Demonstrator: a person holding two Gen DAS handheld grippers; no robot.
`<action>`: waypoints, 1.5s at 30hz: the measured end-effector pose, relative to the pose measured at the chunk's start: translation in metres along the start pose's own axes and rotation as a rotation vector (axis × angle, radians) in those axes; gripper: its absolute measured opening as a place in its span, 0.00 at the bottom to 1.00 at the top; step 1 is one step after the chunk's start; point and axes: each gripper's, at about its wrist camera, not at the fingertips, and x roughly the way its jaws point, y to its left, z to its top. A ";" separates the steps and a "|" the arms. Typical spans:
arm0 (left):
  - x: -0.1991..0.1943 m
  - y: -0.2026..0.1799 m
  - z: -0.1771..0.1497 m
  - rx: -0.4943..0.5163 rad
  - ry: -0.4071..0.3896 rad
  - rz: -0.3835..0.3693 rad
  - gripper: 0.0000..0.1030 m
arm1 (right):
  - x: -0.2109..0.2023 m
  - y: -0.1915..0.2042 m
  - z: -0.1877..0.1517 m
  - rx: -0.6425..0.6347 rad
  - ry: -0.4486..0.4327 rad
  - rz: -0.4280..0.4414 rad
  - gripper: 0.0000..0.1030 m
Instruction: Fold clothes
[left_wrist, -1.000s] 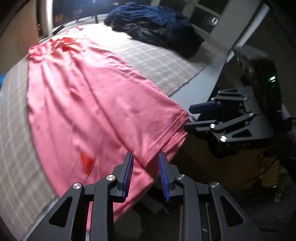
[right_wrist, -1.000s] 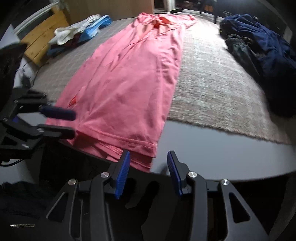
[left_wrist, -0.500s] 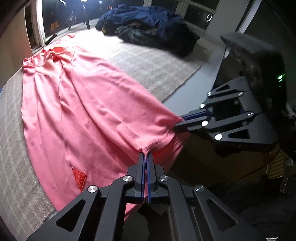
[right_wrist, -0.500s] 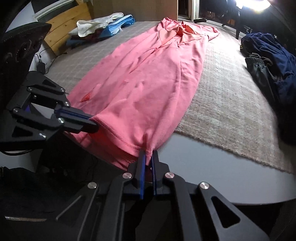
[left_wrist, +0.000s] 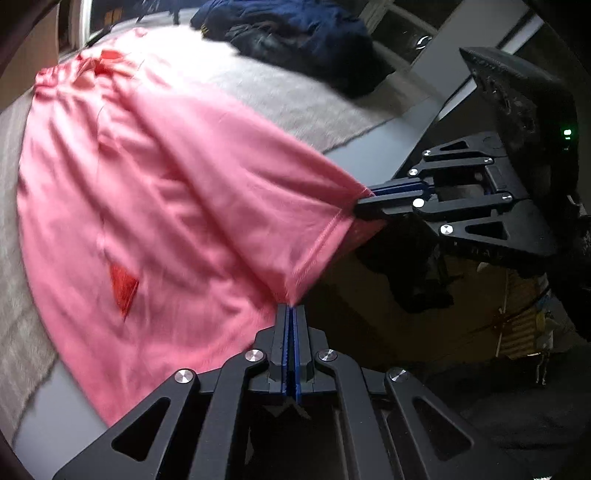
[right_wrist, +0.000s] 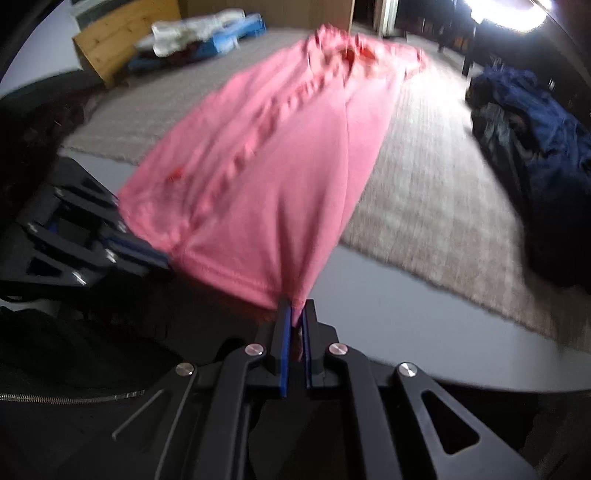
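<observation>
Half a second ago already clamped on the hem; now lifted, with the near end of the pink shirt (left_wrist: 177, 206) raised off the counter (right_wrist: 424, 325) edge and pulled taut, cloth stretched in straight ridges toward the collar. A second ago both pairs of jaws stood apart, short of the fabric.

Left gripper (left_wrist: 291, 314) closed tight on one hem corner, blue pads pressed together with only a sliver of pink showing at the tip. Right gripper (right_wrist: 294, 314) likewise pinched on the other hem corner, a fold of pink caught between its pads. In the left wrist view, right gripper (left_wrist: 373, 201) seen from the side, biting the hem's far corner; in the right wrist view, left gripper (right_wrist: 147, 254) at the left, gripping the opposite corner, blurred.

Hem strung between the two grippers, sagging slightly in the middle. Rest of the shirt lying lengthwise on the grey woven mat (right_wrist: 424, 192), collar at the far end. Small red triangle patch (left_wrist: 123, 286) near the hem. Heap of dark blue clothes (right_wrist: 532, 122) on the mat to the right, well apart from the shirt. White and blue clothes (right_wrist: 207, 33) on a wooden stand at far left.
</observation>
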 end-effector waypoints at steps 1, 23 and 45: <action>-0.013 0.006 -0.007 -0.024 -0.016 0.022 0.08 | -0.003 -0.001 0.000 0.002 0.002 -0.014 0.07; -0.043 0.070 -0.053 -0.228 -0.033 0.253 0.02 | 0.026 0.079 0.033 -0.111 -0.050 0.049 0.21; -0.085 0.080 -0.011 -0.191 -0.082 0.212 0.16 | -0.036 0.038 0.032 0.050 -0.102 0.229 0.17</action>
